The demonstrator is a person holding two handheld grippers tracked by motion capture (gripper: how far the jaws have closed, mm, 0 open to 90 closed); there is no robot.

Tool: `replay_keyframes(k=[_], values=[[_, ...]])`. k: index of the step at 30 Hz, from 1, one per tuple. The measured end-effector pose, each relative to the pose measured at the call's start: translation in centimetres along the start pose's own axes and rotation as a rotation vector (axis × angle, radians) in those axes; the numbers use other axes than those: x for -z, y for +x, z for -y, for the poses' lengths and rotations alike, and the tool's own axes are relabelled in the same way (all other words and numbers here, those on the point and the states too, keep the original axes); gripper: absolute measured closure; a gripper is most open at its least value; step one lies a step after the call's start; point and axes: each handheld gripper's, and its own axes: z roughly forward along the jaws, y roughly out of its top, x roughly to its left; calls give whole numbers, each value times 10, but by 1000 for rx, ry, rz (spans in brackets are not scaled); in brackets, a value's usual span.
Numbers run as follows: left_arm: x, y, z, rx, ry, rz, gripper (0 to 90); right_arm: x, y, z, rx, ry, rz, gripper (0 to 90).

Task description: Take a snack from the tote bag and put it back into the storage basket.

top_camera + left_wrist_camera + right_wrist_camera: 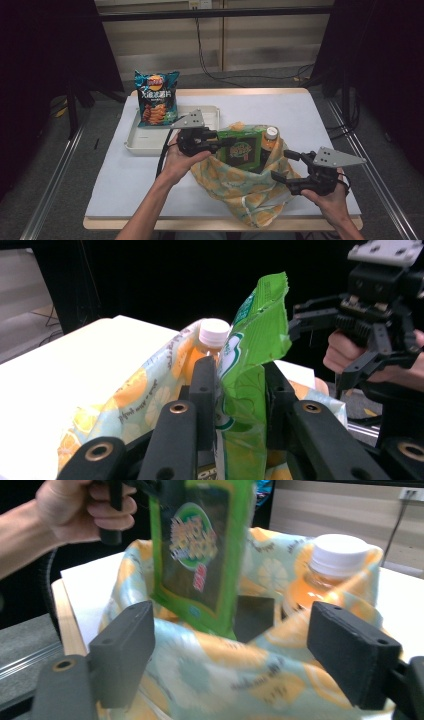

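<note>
- Right gripper [290, 167]: fingers [122, 650] spread wide and released, nothing pinched. They stand just outside the near wall of the lemon-print cloth bag [245, 192], one to each side of it. Judgement: placed to catch the rim and keep the mouth open.
- The cloth bag sits on the desk [125, 175] between the two hands; its soft sides sag, so it likely needs holding open.
- Left gripper [226, 142]: fingers [202, 390] clenched on the green snack packet [242, 150], pinching the flat foil from both sides partway up. The packet hangs upright, lower end already inside the bag's mouth, top edge rising above the fingers. Judgement: held by its flat faces so it slides in edge-first.
- Just beyond the left fingers, an orange drink bottle [270, 137] with a white cap stands inside the bag, beside the packet; packet must go in alongside it.
- Farther off: white tray [210, 116] with a blue chip bag [156, 97] leaning at its far end, well apart from both fingers, probably next to pack.
</note>
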Motion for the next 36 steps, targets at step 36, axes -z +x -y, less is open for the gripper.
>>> replay_keyframes(k=[36], values=[[34, 21, -38, 4, -77, -40, 732, 0, -4, 20, -53, 17, 13, 3]])
